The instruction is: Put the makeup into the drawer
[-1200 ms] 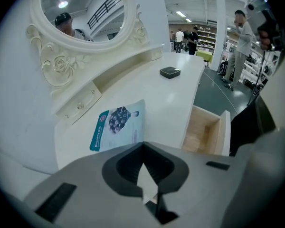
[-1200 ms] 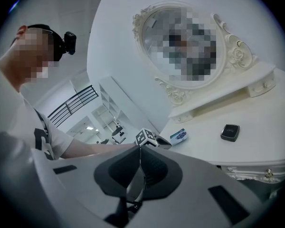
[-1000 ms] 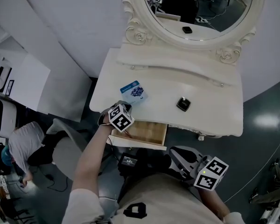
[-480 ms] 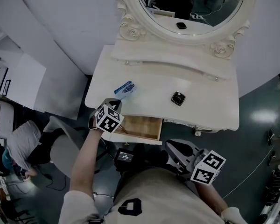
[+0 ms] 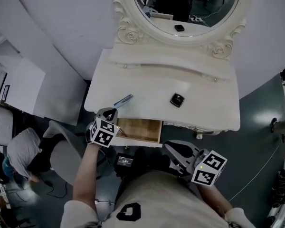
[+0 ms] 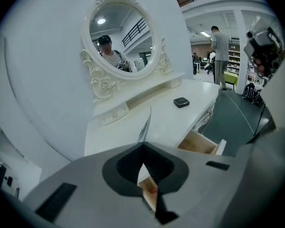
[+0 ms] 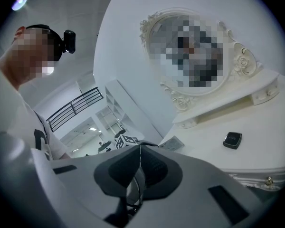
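Presently, carry step: the left gripper (image 5: pixel 110 114), jaws clenched on a thin blue-and-white flat makeup packet (image 5: pixel 124 100), holds it edge-on over the white dressing table (image 5: pixel 204 108). The open pale wooden drawer (image 5: pixel 140 129) sits at its 4 o'clock, so the next move is likely to swing there and lower. A small black square compact (image 5: pixel 176 99) lies at 3 o'clock, well apart. The right gripper (image 5: pixel 173 150) is pinched shut and empty. Nothing blocks the drawer.

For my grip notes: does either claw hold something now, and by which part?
The left claw pinches the flat makeup packet by one edge. The right claw is shut on nothing.
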The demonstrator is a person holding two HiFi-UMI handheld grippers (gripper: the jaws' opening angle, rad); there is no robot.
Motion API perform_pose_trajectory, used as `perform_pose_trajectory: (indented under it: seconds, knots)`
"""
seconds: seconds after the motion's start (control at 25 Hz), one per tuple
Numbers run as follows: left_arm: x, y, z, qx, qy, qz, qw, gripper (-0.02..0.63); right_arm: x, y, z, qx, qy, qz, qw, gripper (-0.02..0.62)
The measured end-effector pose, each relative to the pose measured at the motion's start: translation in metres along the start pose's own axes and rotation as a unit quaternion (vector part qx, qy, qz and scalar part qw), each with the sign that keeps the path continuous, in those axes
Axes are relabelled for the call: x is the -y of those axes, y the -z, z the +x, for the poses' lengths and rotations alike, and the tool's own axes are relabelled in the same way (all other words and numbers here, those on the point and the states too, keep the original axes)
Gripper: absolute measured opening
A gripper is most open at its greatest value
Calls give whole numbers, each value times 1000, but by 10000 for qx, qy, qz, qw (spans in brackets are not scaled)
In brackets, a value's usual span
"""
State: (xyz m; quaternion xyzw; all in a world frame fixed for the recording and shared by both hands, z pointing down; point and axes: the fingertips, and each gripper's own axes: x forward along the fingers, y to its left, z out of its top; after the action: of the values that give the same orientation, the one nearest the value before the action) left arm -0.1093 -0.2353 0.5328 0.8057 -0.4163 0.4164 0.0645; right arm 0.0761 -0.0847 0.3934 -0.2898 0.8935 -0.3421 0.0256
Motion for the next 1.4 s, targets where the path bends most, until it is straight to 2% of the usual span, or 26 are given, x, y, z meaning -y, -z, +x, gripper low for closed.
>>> perform_pose_trajectory:
  seconds: [0.28, 0.8, 0.96, 1.08, 1.24, 1.4]
  knots:
    - [5, -12, -20, 239, -127, -120, 9996, 52, -1, -5, -9, 116, 40, -51, 9999, 26]
    - [26, -41, -63, 427, -561, -153, 9974, 52, 2, -13, -42, 242, -281, -84, 9993, 26]
    - [32, -34, -86, 423, -857, -382, 9947, 52, -4, -8, -48, 79, -577, -103, 9983, 26]
    - [41, -33, -92, 437, -910, -450, 9939, 52, -4, -3, -54, 36, -646, -100, 9979, 26]
    - [49, -5, -106, 110, -1020, -582, 9930, 52, -13, 14, -49, -164, -973, 53, 9951, 26]
    - [52, 15, -117, -13, -1056, -699, 9919, 52, -22, 27, -42, -338, -1135, 140, 9929, 26]
